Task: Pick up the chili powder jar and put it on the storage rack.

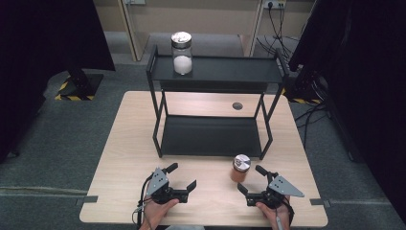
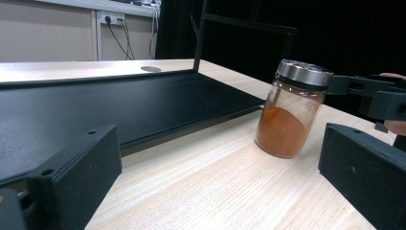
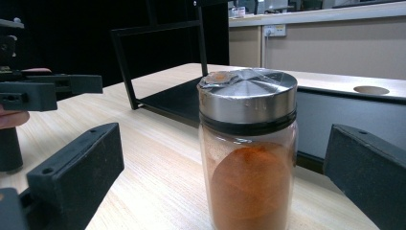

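Observation:
A glass jar of orange powder [image 1: 240, 167] with a steel lid stands upright on the wooden table [image 1: 124, 158], just in front of the black rack. My right gripper [image 1: 251, 178] is open right beside it. In the right gripper view the jar [image 3: 249, 148] stands close ahead, centred between the wide-apart fingers [image 3: 76, 172], which do not touch it. My left gripper [image 1: 182, 176] is open and empty to the jar's left. From the left gripper view the jar [image 2: 287, 115] is ahead on the right, with the right gripper [image 2: 368, 93] behind it.
A black two-shelf rack [image 1: 210, 136] stands mid-table. A jar of white powder [image 1: 182, 52] sits at the left end of its top shelf [image 1: 230, 69]. A round cable hole [image 1: 237, 106] lies behind the rack. Dark curtains flank the table.

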`<state>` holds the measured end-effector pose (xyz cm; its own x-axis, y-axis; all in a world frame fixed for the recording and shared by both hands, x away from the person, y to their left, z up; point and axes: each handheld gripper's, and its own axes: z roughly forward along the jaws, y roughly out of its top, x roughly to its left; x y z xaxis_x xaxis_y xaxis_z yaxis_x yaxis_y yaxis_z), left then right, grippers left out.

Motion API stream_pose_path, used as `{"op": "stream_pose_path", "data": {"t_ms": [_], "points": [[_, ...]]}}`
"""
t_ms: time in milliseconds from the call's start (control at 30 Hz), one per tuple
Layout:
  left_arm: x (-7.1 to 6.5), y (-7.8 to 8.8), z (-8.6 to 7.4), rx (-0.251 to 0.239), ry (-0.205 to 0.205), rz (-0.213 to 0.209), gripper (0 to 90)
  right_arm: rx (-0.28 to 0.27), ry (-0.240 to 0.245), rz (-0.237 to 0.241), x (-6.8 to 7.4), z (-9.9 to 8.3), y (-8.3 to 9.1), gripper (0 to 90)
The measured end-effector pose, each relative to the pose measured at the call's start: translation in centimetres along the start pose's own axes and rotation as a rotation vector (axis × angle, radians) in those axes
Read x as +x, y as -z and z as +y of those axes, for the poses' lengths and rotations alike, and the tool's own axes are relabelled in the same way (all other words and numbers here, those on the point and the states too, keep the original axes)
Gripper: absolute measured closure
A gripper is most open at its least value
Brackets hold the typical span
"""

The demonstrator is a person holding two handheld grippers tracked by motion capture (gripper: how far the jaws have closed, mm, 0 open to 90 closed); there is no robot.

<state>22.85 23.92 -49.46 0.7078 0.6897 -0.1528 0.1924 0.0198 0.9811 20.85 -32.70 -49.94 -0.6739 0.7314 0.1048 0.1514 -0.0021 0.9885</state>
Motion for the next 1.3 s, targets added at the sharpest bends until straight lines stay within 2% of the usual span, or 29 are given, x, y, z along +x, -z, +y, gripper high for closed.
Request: {"op": "stream_pose_path", "data": {"t_ms": [633,1100,1300], "points": [[-0.1,-0.1,-0.1,0.005,-0.004,-0.006,0.2,0.023,0.015,-0.027,0.0,0.6,-1.2,1.1],[-0.2,-0.1,-0.1,0.007,0.004,-0.012,0.4,0.074,0.015,-0.061,-0.2,1.2,-2.6,8.9],[-0.2,-0.1,-0.1,0.006,0.005,-0.010,0.4,0.075,0.007,-0.058,-0.4,1.4,-2.8,13.3]]}}
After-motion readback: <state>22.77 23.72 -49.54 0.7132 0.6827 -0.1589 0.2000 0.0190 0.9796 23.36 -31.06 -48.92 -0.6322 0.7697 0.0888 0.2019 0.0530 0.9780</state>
